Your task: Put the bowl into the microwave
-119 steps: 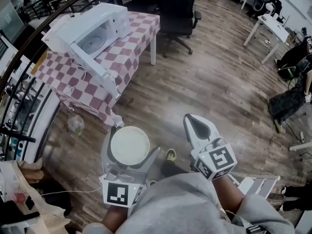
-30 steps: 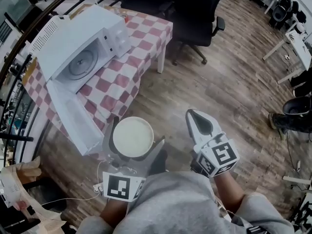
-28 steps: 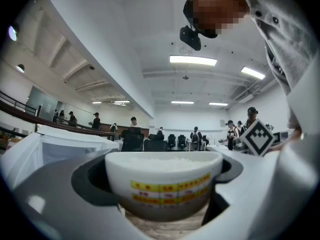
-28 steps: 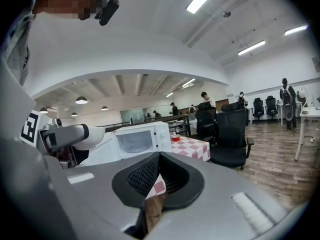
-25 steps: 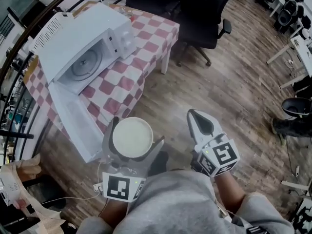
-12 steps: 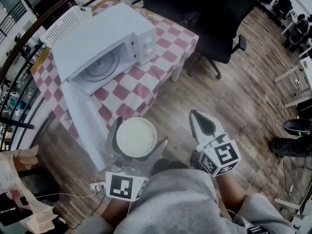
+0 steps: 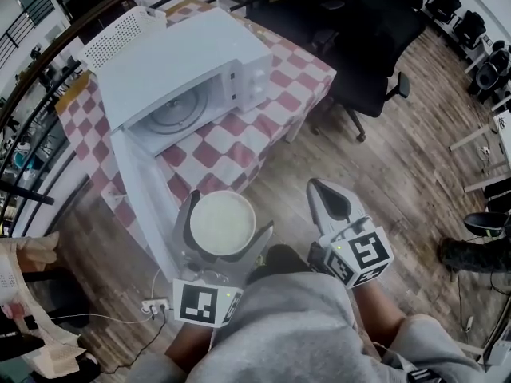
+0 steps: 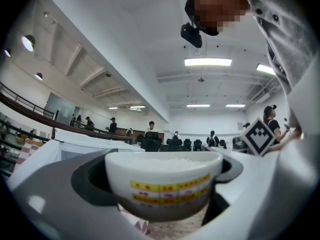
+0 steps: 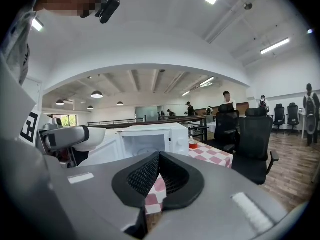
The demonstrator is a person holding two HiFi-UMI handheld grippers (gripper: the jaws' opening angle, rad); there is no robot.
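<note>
Left tongs are clamped round the bowl, one jaw on each side of its wall. The left gripper view shows it seated level between them, white with a yellow printed band, filled near the rim with something white, rice by the look of it. Right tongs are pressed together on nothing and ride alongside, well clear of the bowl.

The bowl hangs in the air over the wooden floor, just short of the checked surface. It sits right beside the free edge of the open microwave door, which swings out towards the person. Beyond the door the microwave stands open, with its glass turntable bare and waiting.

This looks like the carry-in, with the placing not yet begun. To do it well, keep the rim flat, because a bowl this full will likely spill at any tilt. Come in to the right of the door so the left jaw doesn't clip its edge. Enter the mouth square and low enough to clear the top of the opening, and aim for the middle of the turntable. Set the base down fully before easing the grip, then draw straight back out. The right tongs need only stay out of the way, or steady the door if it drifts.
</note>
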